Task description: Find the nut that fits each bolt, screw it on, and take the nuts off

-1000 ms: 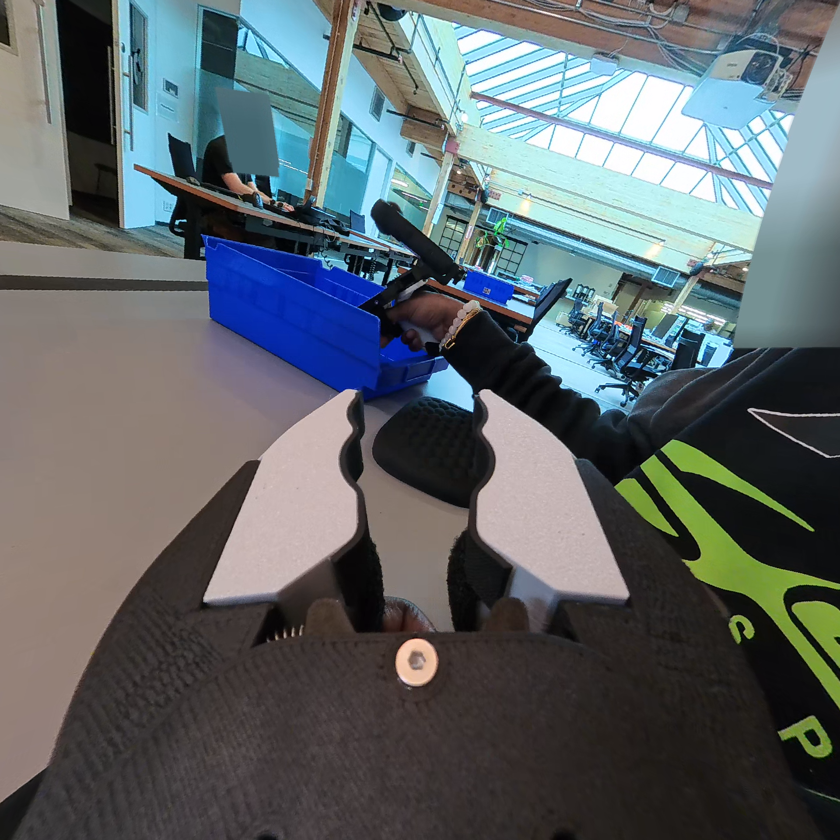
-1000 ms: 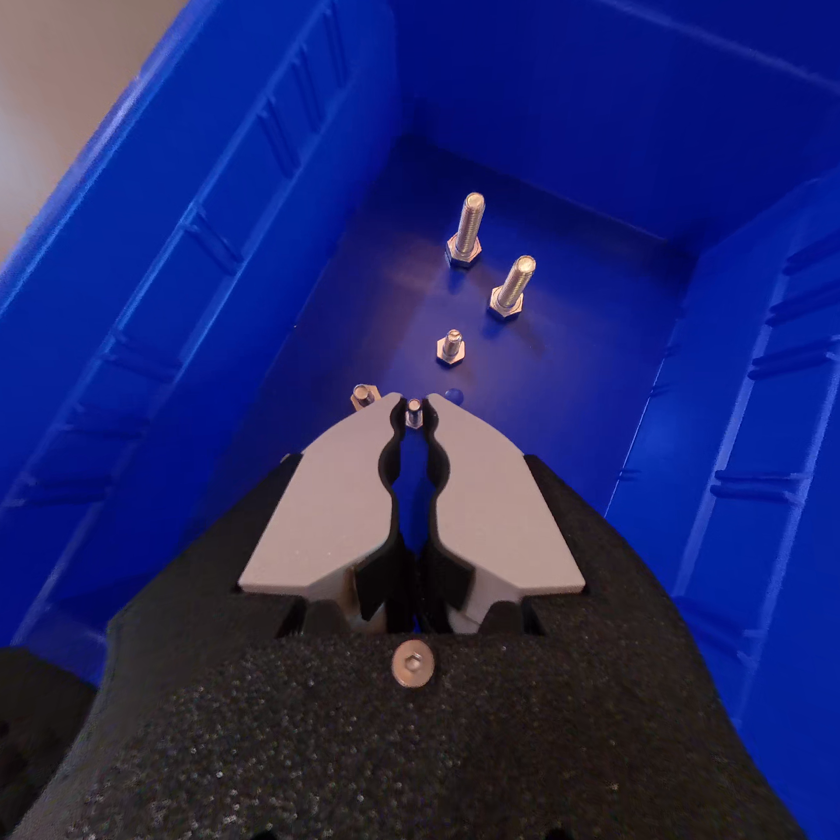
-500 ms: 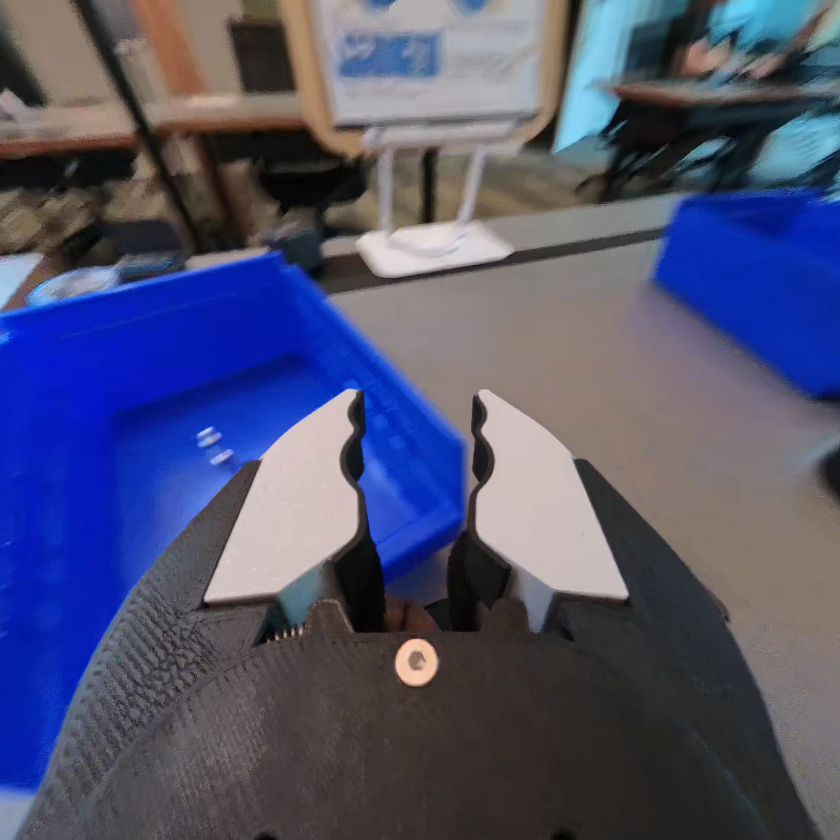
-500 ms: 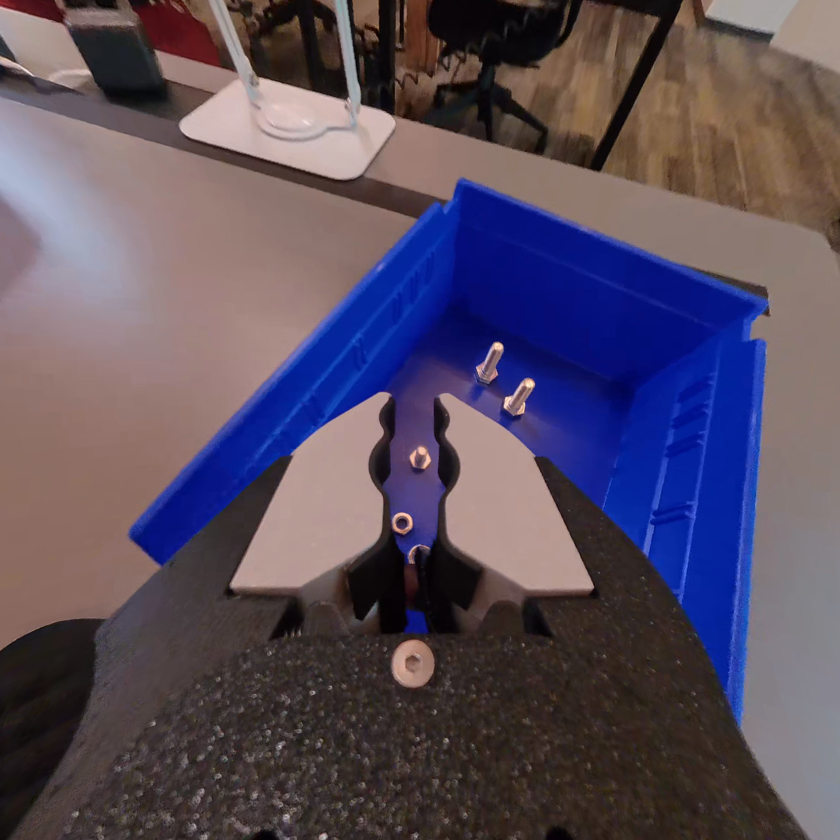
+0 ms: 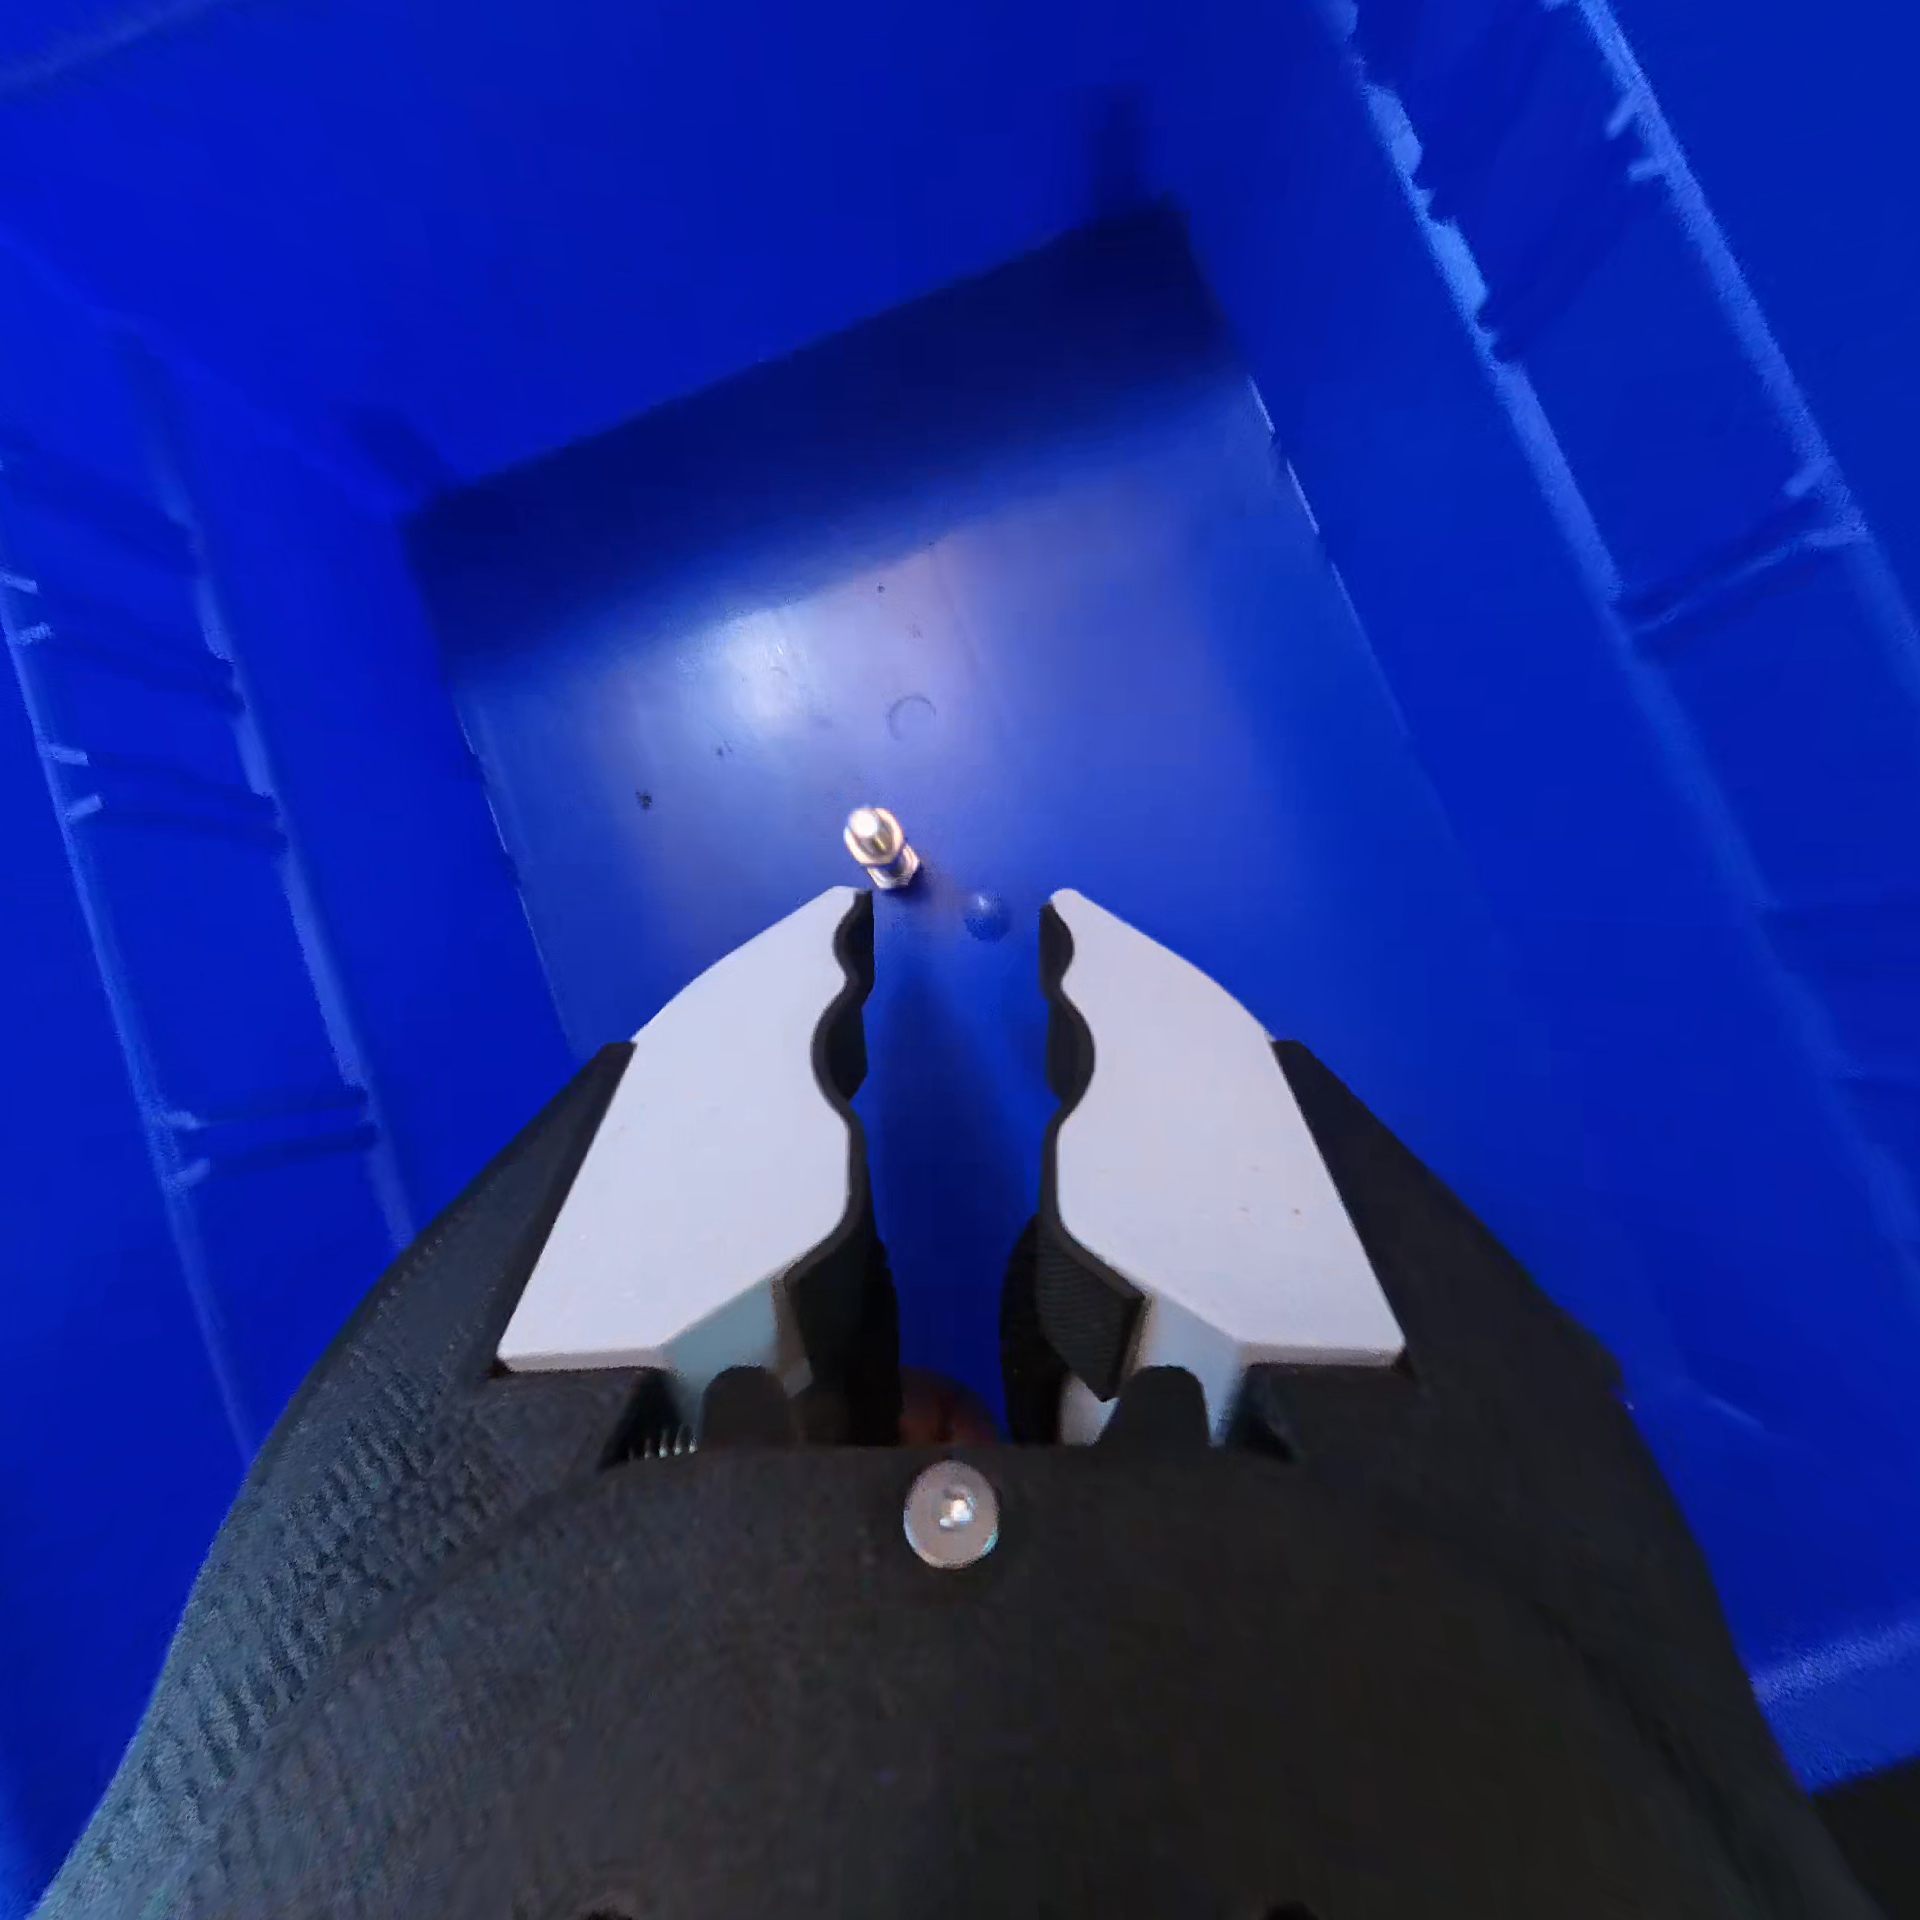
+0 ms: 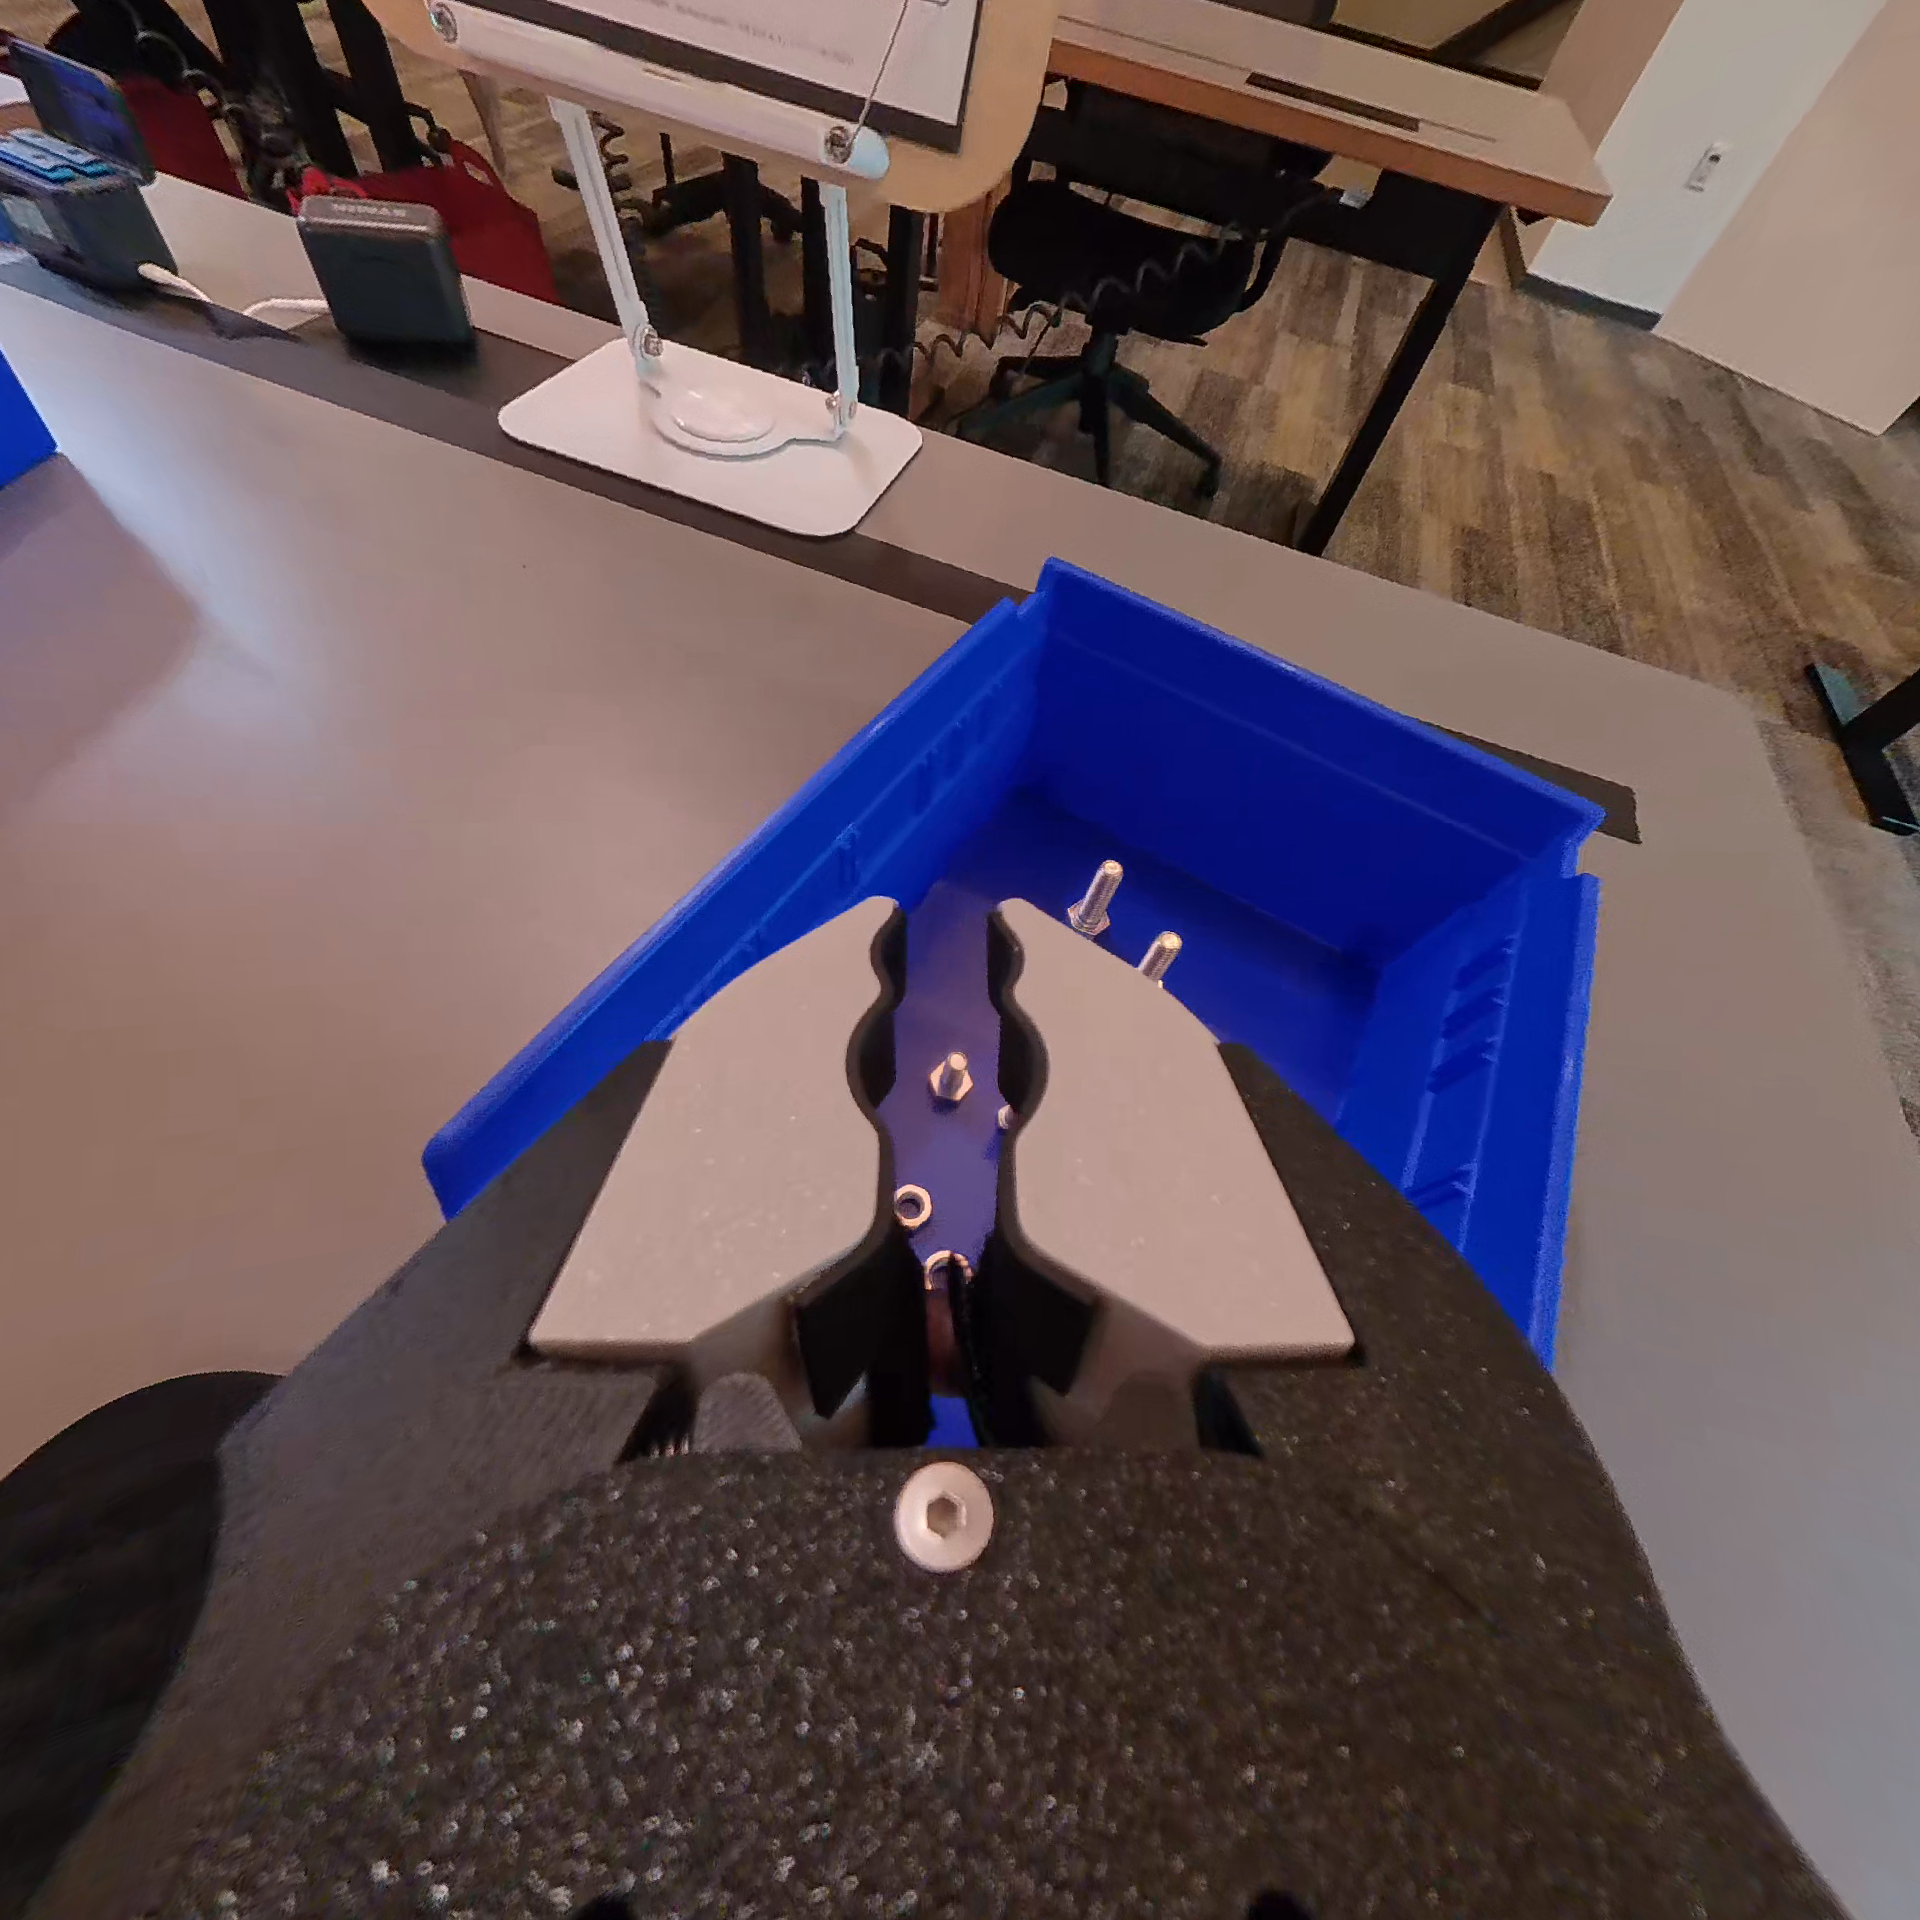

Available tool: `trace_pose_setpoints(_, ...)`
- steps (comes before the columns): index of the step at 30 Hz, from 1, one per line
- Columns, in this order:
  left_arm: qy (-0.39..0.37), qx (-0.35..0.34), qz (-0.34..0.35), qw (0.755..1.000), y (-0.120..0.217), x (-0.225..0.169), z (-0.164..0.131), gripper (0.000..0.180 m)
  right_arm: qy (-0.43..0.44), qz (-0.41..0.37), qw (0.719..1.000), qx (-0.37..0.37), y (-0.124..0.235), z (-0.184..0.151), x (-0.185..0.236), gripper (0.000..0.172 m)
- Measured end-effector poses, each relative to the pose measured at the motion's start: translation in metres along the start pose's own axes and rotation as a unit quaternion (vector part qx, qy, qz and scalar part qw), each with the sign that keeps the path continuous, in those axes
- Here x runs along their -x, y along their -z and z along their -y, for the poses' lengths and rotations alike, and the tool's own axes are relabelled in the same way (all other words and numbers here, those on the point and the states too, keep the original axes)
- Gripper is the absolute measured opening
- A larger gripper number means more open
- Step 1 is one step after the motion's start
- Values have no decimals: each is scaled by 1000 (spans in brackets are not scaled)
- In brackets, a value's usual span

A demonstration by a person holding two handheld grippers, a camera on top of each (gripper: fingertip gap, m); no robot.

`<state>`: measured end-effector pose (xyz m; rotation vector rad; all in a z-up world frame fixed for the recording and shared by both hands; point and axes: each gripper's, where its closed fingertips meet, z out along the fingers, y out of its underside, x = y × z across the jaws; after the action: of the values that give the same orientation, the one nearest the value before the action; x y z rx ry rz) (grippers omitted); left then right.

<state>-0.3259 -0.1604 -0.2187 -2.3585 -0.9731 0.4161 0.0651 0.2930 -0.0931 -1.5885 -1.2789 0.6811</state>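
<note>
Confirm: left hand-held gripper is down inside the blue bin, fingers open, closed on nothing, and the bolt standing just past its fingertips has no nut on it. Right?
Mostly right. The left hand-held gripper is inside the blue bin, its fingers apart with nothing between them. The error is the bolt: the left wrist view shows a nut already threaded on its shank, near the top.

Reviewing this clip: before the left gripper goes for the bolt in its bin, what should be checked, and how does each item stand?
1. Left gripper open, nothing between its fingers: ok.
2. Small bolt with nut centred between the fingertips: not ok, it stands ahead of the left fingertip.
3. Bolt upright on the bin floor: ok.
4. Right gripper empty, above its own blue bin: ok.
5. Nut thread engagement: cannot tell.
</note>
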Motion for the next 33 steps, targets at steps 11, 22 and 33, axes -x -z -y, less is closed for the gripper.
trace_pose_setpoints(11,-6,-17,0,1000,-20,11,-1,11,16,5,1000,0,2,3,5,15)
trace_pose_setpoints(22,-99,-156,-47,982,65,-51,28,10,62,105,990,-72,15,39,71,13)
trace_pose_setpoints(33,-221,-267,-240,907,170,-218,21,10,131,339,905,-221,56,79,221,12)
